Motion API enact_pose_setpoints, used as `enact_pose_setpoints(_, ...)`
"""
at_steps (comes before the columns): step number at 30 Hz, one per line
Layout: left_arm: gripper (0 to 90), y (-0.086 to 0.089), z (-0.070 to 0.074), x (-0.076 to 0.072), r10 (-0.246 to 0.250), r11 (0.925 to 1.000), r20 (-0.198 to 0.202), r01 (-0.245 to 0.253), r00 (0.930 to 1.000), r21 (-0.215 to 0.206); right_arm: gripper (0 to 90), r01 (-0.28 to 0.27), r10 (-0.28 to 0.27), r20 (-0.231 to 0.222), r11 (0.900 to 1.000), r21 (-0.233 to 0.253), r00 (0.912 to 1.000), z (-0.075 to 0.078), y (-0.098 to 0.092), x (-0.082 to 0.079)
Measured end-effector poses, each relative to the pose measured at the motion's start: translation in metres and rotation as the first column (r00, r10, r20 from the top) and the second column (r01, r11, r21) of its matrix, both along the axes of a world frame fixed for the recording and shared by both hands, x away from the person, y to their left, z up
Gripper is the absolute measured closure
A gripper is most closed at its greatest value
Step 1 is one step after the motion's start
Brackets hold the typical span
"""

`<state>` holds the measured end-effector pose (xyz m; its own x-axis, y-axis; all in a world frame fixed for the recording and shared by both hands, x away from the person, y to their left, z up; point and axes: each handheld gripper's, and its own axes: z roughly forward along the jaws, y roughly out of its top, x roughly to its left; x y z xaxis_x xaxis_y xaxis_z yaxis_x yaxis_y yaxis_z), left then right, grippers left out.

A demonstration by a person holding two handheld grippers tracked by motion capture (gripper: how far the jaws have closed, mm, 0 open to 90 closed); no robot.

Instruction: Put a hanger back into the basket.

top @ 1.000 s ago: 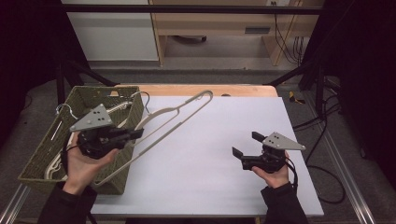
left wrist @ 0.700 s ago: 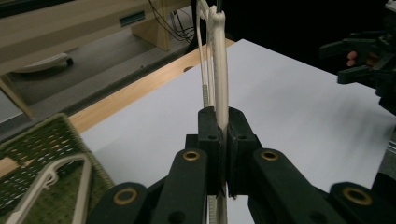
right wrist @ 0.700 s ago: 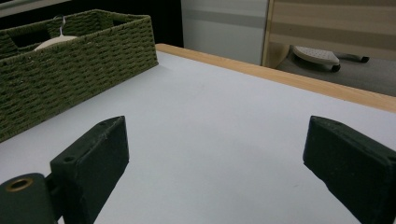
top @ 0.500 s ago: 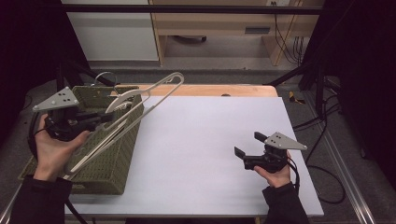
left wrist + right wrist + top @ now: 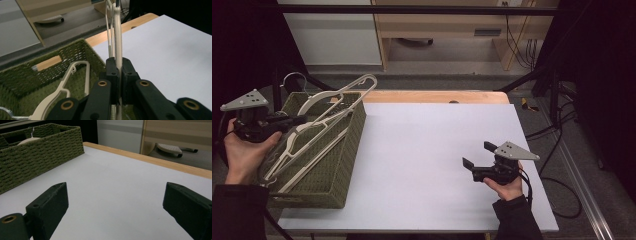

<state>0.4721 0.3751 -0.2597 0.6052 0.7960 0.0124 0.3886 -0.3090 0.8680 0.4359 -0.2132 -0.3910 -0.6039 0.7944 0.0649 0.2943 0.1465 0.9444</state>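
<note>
Cream hanger (image 5: 329, 107), now carried back over the green woven basket (image 5: 347, 150).
Left tongs (image 5: 117, 72) clamp its bar, drawn leftward off the white surface (image 5: 427, 165); stowing appears imminent. Right tongs (image 5: 473, 163) idle, wide.

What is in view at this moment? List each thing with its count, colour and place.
Hanger held: one, cream, clamped in the left gripper, raised at a slant above the basket.
Hangers in basket: at least one more, cream, lying inside; the exact count is unclear where they overlap.
Basket: one, green woven, at the left edge of the table.
Table: one, white top with a wooden far edge.
Cabinet: one, white, on the floor beyond the table.
Wooden furniture: one, light wood, beside the cabinet.
Left gripper: one, black, shut on the held hanger.
Right gripper: one, black, open, low over the table's right side, holding nothing.
</note>
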Motion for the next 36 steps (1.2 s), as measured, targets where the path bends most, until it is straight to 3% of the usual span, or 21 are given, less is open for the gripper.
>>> enact_pose_setpoints(13,86.3,0.046,-0.022,0.009,0.073,0.9973,-0.037,-0.073,0.9966,-0.002,6.8,0.000,0.000,-0.002,1.000,-0.004,1.0000,-0.001,0.001,0.000)
enact_pose_setpoints(21,86.3,0.056,-0.040,0.013,0.089,0.9959,-0.089,-0.088,0.9920,0.019,6.7,0.000,0.000,-0.002,1.000,-0.003,1.0000,-0.001,0.001,0.001)
enact_pose_setpoints(30,86.3,0.058,-0.047,0.013,0.093,0.9956,-0.086,-0.094,0.9920,-0.009,6.6,-0.002,0.002,-0.008,1.000,-0.006,1.0000,-0.002,0.002,0.001)
enact_pose_setpoints(36,86.3,0.068,-0.050,0.017,0.059,0.9976,-0.094,-0.062,0.9939,-0.031,6.7,-0.002,0.002,-0.007,1.000,-0.006,1.0000,-0.002,0.002,0.001)
